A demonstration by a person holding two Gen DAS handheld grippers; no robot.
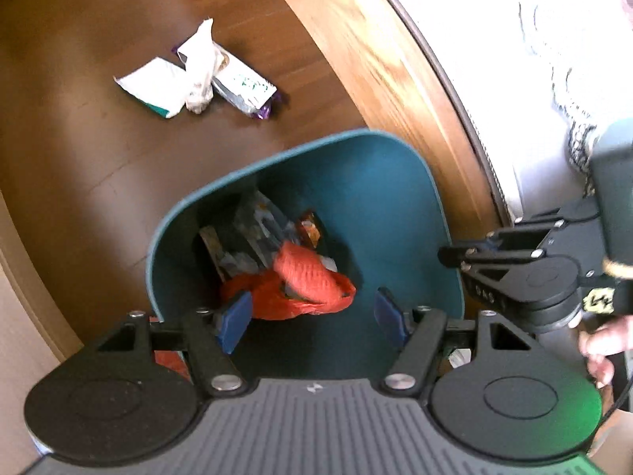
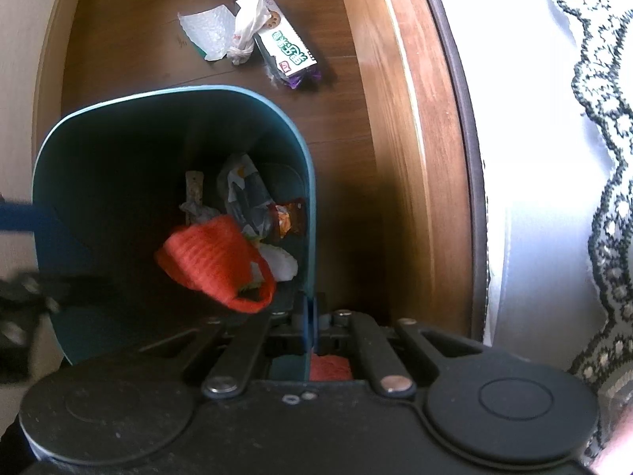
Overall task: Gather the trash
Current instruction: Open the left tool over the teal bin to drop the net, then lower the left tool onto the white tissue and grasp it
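Note:
A teal bin [image 1: 316,140] stands on the dark wood floor with several wrappers at its bottom. An orange net bag [image 1: 304,277] shows blurred inside the bin, above those wrappers. My left gripper [image 1: 312,320] is open over the bin's mouth, and nothing sits between its blue pads [image 1: 237,322]. My right gripper [image 2: 310,324] is shut on the bin's near wall [image 2: 308,237]; from the left wrist it shows at the bin's right rim [image 1: 494,261]. The net bag [image 2: 209,257] hangs clear of the left gripper's finger [image 2: 19,217] at the frame's left edge.
Beyond the bin on the floor lie a white wrapper [image 1: 154,85], a knotted white plastic bag [image 1: 201,67] and a snack packet [image 1: 245,87] with purple ends. A wooden bed frame [image 1: 379,67] with white lace-edged bedding [image 2: 554,158] runs along the right. A pale wall [image 2: 23,59] borders the left.

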